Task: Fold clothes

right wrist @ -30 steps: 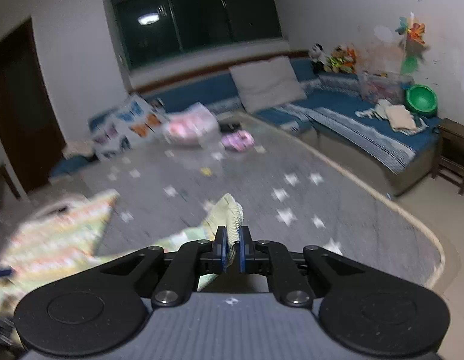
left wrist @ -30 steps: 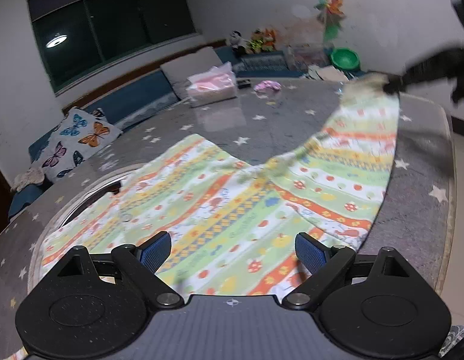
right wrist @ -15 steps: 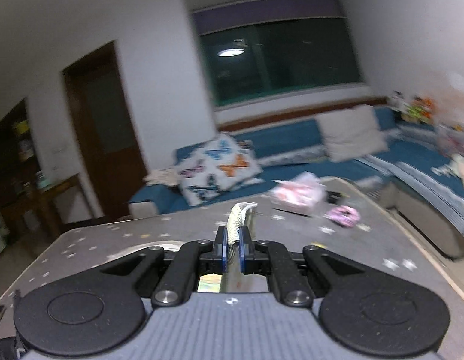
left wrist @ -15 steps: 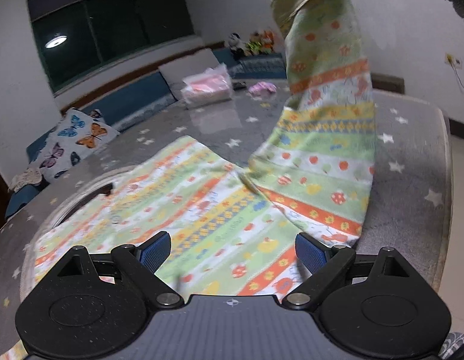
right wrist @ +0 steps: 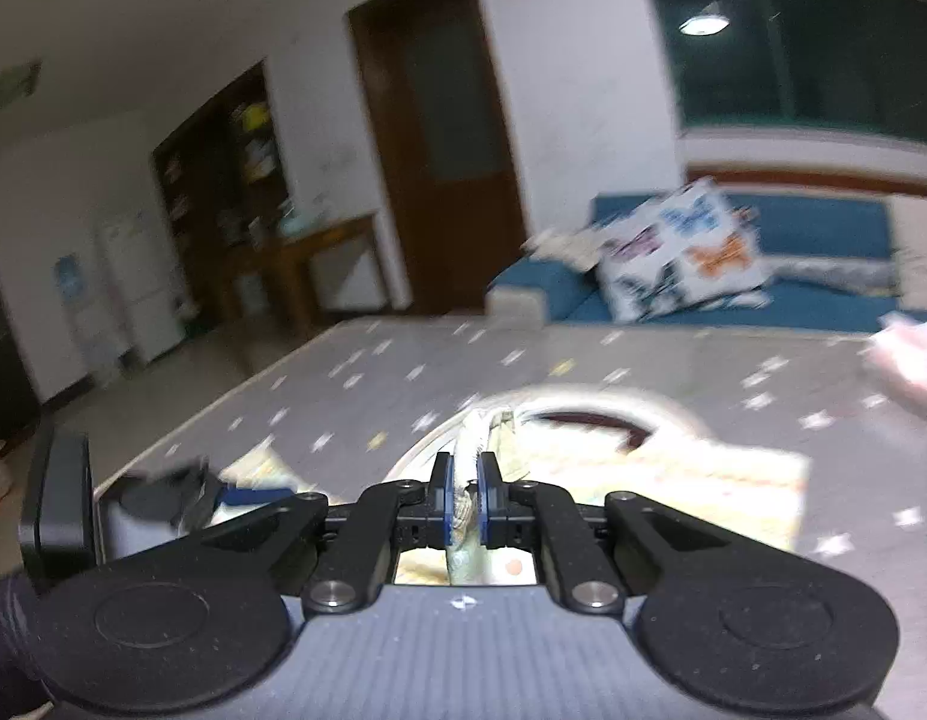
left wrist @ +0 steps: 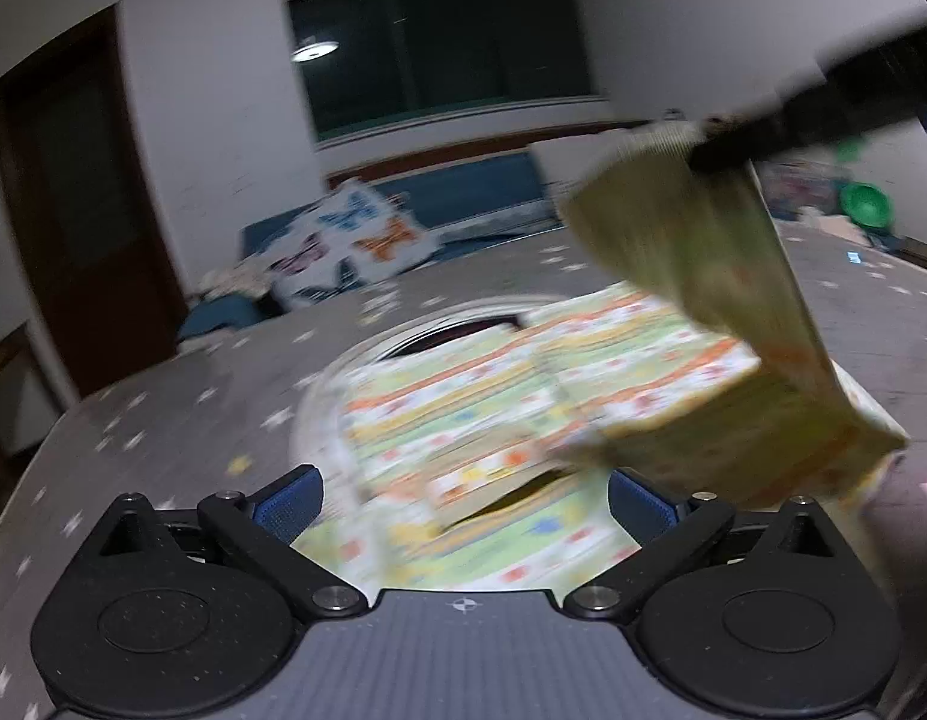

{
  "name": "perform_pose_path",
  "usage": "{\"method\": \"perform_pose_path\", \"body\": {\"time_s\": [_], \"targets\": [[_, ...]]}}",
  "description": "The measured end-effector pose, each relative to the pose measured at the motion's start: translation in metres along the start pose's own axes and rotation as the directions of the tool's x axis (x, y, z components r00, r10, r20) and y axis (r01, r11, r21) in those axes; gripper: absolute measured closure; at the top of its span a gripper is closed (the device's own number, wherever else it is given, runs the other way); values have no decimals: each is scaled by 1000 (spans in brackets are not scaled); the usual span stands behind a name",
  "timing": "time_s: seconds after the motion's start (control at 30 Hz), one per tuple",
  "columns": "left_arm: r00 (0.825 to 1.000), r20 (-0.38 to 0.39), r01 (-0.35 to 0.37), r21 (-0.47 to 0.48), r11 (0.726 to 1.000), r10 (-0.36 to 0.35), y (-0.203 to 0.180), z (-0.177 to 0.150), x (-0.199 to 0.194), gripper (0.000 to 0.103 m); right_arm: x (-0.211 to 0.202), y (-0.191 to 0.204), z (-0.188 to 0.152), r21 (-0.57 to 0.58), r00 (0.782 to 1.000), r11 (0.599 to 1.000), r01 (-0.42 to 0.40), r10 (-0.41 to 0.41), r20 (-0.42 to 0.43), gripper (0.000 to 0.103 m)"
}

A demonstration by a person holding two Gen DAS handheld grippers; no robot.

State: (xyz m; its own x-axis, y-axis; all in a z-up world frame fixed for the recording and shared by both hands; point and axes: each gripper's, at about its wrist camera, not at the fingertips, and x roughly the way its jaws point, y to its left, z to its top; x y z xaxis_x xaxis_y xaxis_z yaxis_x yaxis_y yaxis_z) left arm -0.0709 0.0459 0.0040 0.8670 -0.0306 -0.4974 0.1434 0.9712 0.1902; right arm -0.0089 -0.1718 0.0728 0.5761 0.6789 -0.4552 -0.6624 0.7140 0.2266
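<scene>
A striped green, orange and white garment (left wrist: 463, 420) lies on the grey star-patterned table (left wrist: 163, 420). My right gripper (right wrist: 466, 501) is shut on the garment's ribbed edge (right wrist: 469, 462) and holds that end lifted over the flat part; the raised flap (left wrist: 703, 252) hangs from it in the left wrist view. My left gripper (left wrist: 460, 498) is open and empty, low over the near edge of the garment. It also shows at the left of the right wrist view (right wrist: 163, 492). Both views are motion-blurred.
A blue sofa (right wrist: 793, 276) with a butterfly pillow (right wrist: 679, 252) runs behind the table. A pink bag (right wrist: 910, 354) sits on the table at the right. A brown door (left wrist: 73, 210) and a side table (right wrist: 319, 264) stand beyond the table's left edge.
My right gripper has carried the held end from high at the right across and down over the flat garment, towards the left. Both cameras have swung left. The left gripper stays open.
</scene>
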Motion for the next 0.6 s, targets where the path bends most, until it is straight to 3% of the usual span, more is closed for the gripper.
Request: {"method": "perform_pose_path", "body": {"time_s": [0.1,0.23,0.37,0.47,0.6], "targets": [[999,-15,-33,-33,999,33,16,-6,-2,0,20,12,-13,10,996,998,-59,60,-63,92],[998,-23,-52,-48,997,51,25,-7,-2,0,20,6,-20,14,994,998,-56,57,-94,89],[999,-15,-41,-56,998,40,22,-3,1,0,7,-16,-27,-26,989,999,29,-32,-143,89],[1000,-5,-14,-66,998,14,16,2,7,0,0,-36,-46,-38,971,993,111,-117,-209,88],[999,-1,42,-59,997,-42,2,7,15,14,1,-59,-71,-20,942,983,183,-181,-281,88]]}}
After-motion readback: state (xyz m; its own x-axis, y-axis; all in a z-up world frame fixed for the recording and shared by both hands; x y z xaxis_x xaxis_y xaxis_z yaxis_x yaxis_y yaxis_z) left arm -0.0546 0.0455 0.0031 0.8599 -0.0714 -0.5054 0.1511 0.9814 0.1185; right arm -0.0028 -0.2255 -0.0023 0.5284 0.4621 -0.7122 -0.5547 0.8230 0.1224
